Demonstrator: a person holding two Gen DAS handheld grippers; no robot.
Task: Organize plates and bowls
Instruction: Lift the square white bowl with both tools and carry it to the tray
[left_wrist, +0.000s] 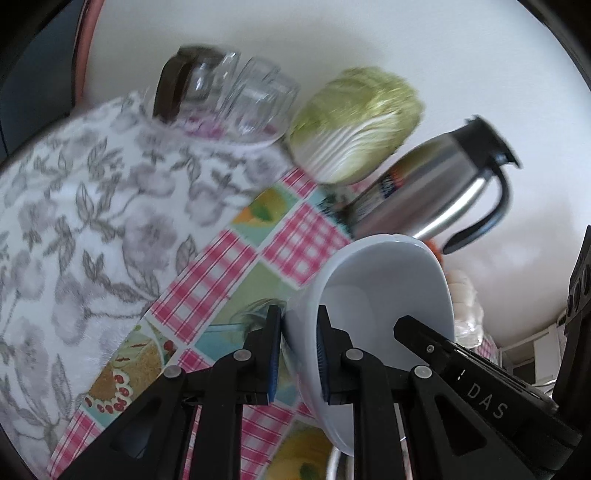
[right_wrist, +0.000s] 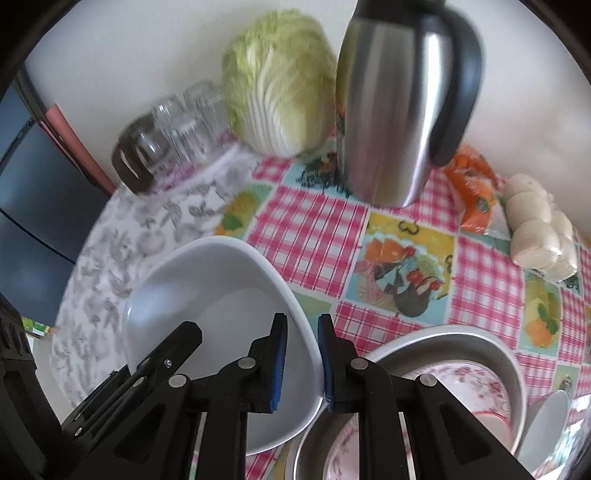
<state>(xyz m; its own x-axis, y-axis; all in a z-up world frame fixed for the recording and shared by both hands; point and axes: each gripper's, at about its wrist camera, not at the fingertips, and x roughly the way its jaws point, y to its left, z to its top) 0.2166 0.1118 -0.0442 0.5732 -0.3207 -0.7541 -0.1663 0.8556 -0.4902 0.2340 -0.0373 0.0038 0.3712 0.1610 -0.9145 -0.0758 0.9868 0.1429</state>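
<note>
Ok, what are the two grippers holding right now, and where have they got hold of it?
Both hold the white bowl by its rim: the left gripper and the right gripper each pinch it on opposite sides.

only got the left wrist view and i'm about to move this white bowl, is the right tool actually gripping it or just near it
observer: The right tool is shut on the white bowl, its pads pinching the rim.
operator: ok, what's next to the bowl on that side
observer: A metal basin sits on the checked cloth, just right of the bowl in the right wrist view.
operator: anything in it
observer: A floral plate lies inside. The tool hides part of the basin, so I cannot tell how many dishes it holds.
</note>
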